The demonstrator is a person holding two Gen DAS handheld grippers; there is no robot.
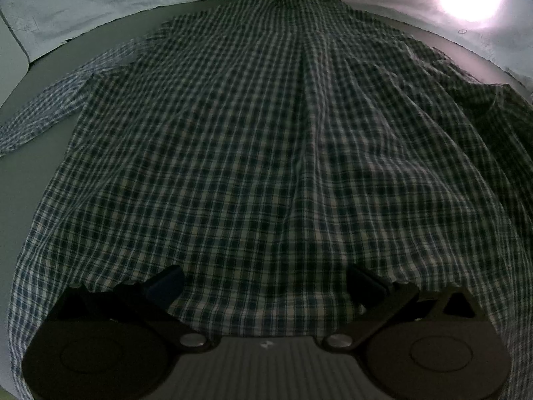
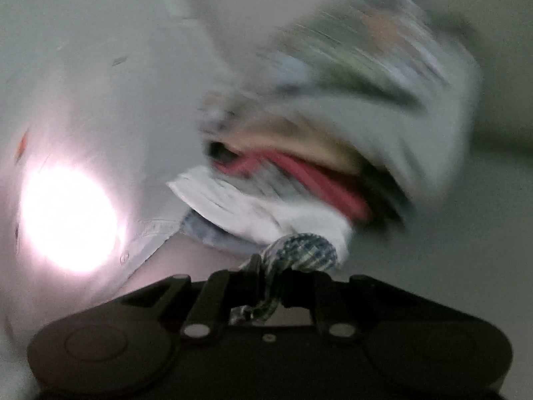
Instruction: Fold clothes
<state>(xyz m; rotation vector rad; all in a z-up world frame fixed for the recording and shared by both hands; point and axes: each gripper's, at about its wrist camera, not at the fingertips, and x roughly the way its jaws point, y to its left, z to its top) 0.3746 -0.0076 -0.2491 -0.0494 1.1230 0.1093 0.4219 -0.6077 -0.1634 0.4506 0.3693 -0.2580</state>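
Observation:
A dark green and white checked shirt (image 1: 266,133) lies spread flat on a grey table (image 1: 20,180), collar at the far end. One sleeve (image 1: 43,106) stretches out to the left. The right side (image 1: 499,116) is rumpled. My left gripper (image 1: 266,283) hangs over the near hem, its fingers (image 1: 166,283) wide apart and open, with nothing pinched between them. In the blurred right wrist view my right gripper (image 2: 276,276) is shut on a bunch of the checked cloth (image 2: 299,250), which bulges out above the jaws.
A blurred pile of clothes (image 2: 316,173) in white, red and tan lies beyond the right gripper, with a pale blue garment (image 2: 156,233) beneath it. A bright lamp glare (image 2: 66,216) sits on the table. A white object (image 1: 10,50) is at the far left.

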